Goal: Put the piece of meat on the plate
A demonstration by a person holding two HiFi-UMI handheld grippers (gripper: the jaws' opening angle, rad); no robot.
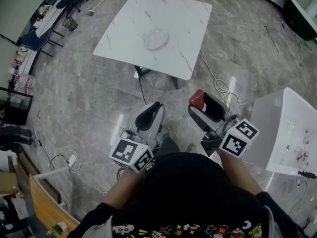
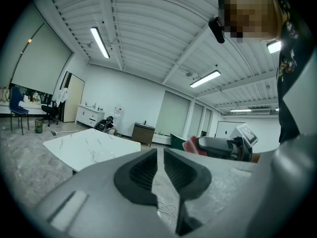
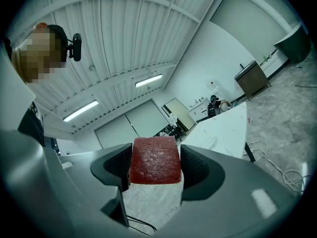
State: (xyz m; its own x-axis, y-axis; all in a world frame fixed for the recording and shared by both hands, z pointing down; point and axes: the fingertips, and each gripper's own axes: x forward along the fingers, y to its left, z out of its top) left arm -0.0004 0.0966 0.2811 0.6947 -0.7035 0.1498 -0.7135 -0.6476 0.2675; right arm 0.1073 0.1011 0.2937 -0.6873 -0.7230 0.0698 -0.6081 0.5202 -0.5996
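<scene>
A red piece of meat (image 3: 154, 161) sits squeezed between the jaws of my right gripper (image 3: 155, 165); in the head view the meat (image 1: 197, 99) shows at the tip of the right gripper (image 1: 199, 104), held over the floor. My left gripper (image 1: 152, 112) is beside it, jaws nearly together with nothing between them (image 2: 160, 168). A clear glass plate (image 1: 156, 38) lies in the middle of the white marble table (image 1: 183, 58), well ahead of both grippers. The plate (image 3: 212, 143) shows faintly on the table in the right gripper view.
A second white table (image 1: 277, 138) with small items stands at the right. Cables (image 1: 223, 86) trail over the grey floor between the tables. Chairs and shelves (image 1: 29, 38) line the left wall. A wooden cabinet edge (image 1: 44, 202) is at the lower left.
</scene>
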